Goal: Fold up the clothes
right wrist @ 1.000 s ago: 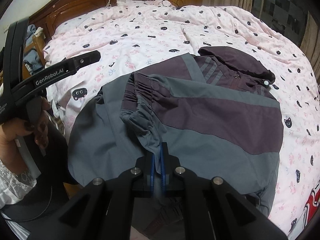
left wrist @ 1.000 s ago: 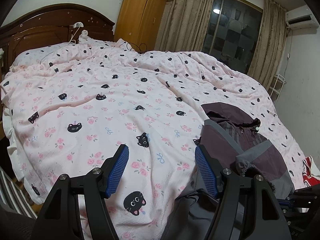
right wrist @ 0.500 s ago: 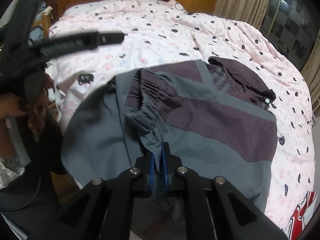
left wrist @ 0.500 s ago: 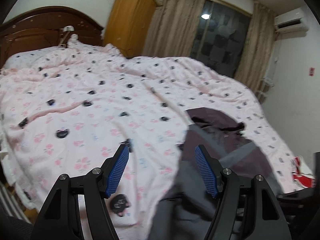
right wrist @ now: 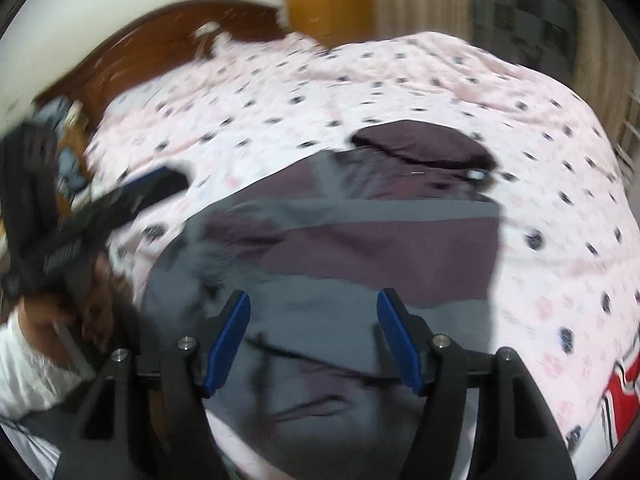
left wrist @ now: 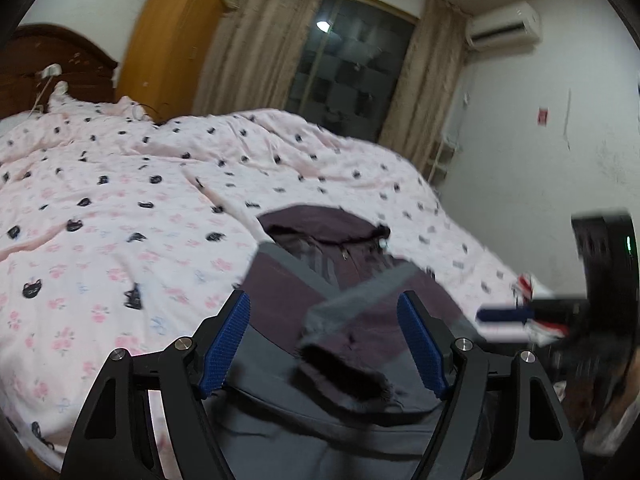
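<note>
R gripper (right wrist: 314, 338) jaws opening, sleeve cuff (left wrist: 344, 376) released onto jacket (right wrist: 380, 248); L gripper (left wrist: 324, 344) opening, empty. Sleeve fold done.

Right gripper (right wrist: 314, 338) released the sleeve cuff (left wrist: 344, 376); jaws now apart and opening, nothing between them. Cuff lies on the jacket (right wrist: 360, 248). Left gripper (left wrist: 326, 344) swung over the jacket, jaws opening.
</note>
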`<state>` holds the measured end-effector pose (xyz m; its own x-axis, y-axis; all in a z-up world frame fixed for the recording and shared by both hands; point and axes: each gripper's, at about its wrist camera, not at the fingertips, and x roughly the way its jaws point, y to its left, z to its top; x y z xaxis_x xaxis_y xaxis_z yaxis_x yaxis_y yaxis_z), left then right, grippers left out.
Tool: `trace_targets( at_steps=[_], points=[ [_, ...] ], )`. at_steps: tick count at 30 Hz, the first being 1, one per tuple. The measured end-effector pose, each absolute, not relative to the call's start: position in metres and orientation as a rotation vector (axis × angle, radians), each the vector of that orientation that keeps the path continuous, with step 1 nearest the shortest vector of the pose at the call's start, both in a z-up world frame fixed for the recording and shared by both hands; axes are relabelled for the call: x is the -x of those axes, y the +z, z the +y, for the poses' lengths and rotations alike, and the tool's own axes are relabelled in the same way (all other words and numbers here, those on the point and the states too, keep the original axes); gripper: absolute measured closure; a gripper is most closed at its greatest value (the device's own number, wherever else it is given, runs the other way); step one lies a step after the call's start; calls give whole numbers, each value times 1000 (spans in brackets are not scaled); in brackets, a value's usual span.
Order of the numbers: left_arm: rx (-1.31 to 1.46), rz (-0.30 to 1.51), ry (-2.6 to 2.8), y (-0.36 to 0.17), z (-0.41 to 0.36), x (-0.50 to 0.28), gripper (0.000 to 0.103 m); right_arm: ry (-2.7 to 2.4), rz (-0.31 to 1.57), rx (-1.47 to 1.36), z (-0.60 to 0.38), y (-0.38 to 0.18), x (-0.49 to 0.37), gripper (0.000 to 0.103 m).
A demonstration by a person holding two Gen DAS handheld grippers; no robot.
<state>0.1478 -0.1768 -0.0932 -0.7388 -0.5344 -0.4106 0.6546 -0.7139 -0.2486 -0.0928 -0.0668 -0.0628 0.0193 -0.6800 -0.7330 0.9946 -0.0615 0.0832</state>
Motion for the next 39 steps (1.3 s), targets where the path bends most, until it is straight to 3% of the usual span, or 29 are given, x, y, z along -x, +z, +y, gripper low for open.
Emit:
trace_targets(
  at_steps=[8, 15, 27, 39],
  points=[
    [-784, 487, -2258, -138, -182, -111, 32, -1619, 654, -880, -71, -103, 138, 36],
    [-780, 461, -2265, -140, -172, -111, 30, -1627, 674, -917, -69, -123, 141, 36],
    [-479, 475, -2328, -91, -165, -148, 30, -1671, 566, -846, -41, -80, 146, 36],
    [-519, 385, -2349, -52, -202, -150, 29, -1691, 480, -877, -36, -67, 173, 36]
  ],
)
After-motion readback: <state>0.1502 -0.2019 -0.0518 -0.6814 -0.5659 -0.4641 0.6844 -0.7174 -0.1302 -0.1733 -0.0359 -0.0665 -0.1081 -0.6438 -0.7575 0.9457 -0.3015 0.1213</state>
